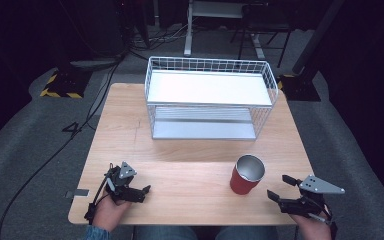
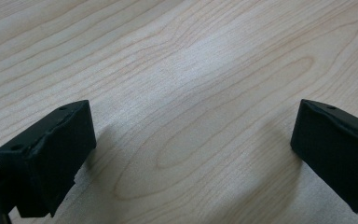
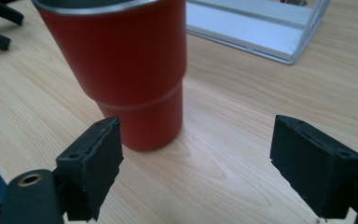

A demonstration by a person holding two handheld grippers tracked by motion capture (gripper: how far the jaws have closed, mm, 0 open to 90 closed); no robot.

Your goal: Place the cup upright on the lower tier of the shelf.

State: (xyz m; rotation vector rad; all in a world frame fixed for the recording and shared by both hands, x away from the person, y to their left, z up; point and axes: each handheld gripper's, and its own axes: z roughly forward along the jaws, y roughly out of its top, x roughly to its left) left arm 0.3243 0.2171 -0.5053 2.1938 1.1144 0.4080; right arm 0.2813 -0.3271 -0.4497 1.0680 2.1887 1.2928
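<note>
A red cup (image 1: 246,175) with a silver metal inside stands upright on the wooden table (image 1: 190,150), right of centre near the front. My right gripper (image 1: 279,187) rests just right of it, open, its jaws pointing left toward the cup. In the right gripper view the cup (image 3: 130,70) stands close ahead, a little left of the gap of the right gripper (image 3: 196,163), and nothing lies between the jaws. My left gripper (image 1: 132,182) sits at the front left, open. In its own view the left gripper (image 2: 193,149) has bare wood between its wide-apart jaws.
A white wire rack (image 1: 210,97) with two shelves stands at the back middle of the table; its lower shelf (image 3: 256,28) lies beyond the cup. Bare wood runs between rack and grippers. Cables and stands sit on the grey floor behind.
</note>
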